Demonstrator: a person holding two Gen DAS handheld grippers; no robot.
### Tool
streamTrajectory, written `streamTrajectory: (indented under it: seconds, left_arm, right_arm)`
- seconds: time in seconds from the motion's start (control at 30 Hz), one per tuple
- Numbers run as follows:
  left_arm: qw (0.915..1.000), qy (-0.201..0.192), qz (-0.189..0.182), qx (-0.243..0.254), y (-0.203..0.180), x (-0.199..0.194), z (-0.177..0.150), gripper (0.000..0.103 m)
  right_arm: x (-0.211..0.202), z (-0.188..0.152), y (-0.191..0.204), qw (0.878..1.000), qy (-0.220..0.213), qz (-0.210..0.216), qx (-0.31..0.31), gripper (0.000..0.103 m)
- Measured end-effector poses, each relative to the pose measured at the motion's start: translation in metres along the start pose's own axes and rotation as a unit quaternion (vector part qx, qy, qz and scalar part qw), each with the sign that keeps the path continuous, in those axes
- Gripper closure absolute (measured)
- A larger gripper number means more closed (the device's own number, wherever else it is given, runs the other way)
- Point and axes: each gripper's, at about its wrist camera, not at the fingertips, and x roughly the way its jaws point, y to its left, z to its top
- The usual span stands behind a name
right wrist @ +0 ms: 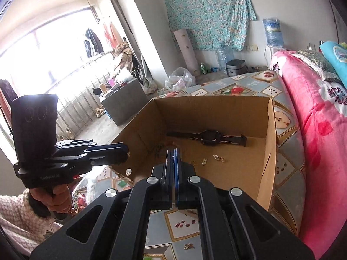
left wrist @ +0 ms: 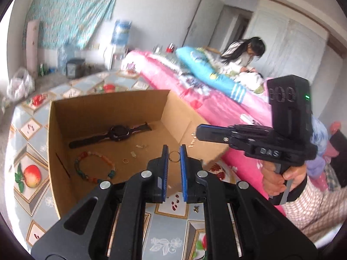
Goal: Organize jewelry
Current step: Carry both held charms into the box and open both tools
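A cardboard box [left wrist: 65,117] sits on the fruit-patterned bed sheet [left wrist: 28,134], beside a pink quilt [left wrist: 216,104]. Along the box's left wall lies a bead bracelet [left wrist: 95,166]; toward the back wall a black watch [left wrist: 118,132] stretches flat. Right of the bracelet, a small gold ring [left wrist: 125,161] and several silver clasps [left wrist: 141,147] are scattered on the box floor. The left claw [left wrist: 174,162] hovers over the box's near edge, its jaws slightly apart, with a thin metal ring [left wrist: 174,156] between the blue pads; whether they pinch it is unclear. The right claw [right wrist: 173,169] hangs over the box's near right corner, jaws pressed together, holding nothing visible.
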Motion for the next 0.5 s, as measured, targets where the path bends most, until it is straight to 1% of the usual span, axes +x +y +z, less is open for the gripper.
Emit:
streamTrajectory:
  seconds: [0.07,0.13,0.2,0.23,0.3,0.37,0.43,0.5]
  left_arm:
    - [0.9975,0.053,-0.005,-0.046,0.016,0.031,0.014,0.093]
    - [0.9930,0.089,-0.012,-0.077,0.030,0.055,0.021,0.093]
    - [0.9871,0.123,-0.001,-0.103,0.037,0.079,0.022,0.093]
    - [0.9851,0.133,0.002,-0.109,0.040,0.087,0.020,0.093]
    - [0.9808,0.153,0.010,-0.121,0.043,0.100,0.018,0.093]
    - [0.9782,0.164,0.015,-0.126,0.043,0.109,0.016,0.093]
    - [0.9760,0.172,0.019,-0.132,0.043,0.117,0.016,0.093]
    - [0.9735,0.180,0.023,-0.139,0.043,0.121,0.018,0.093]
  right_arm:
    - [0.014,0.006,-0.012,1.000,0.026,-0.005,0.014,0.102]
    - [0.029,0.011,-0.023,0.998,0.054,-0.001,0.025,0.102]
    - [0.039,0.012,-0.030,0.997,0.073,-0.011,0.032,0.102]
    - [0.046,0.014,-0.032,0.996,0.086,-0.011,0.027,0.102]
    - [0.055,0.017,-0.036,0.995,0.096,-0.021,0.024,0.102]
    - [0.062,0.020,-0.037,0.993,0.112,-0.024,0.016,0.102]
    - [0.066,0.023,-0.038,0.992,0.116,-0.037,0.012,0.100]
    - [0.068,0.024,-0.040,0.992,0.118,-0.038,0.015,0.100]
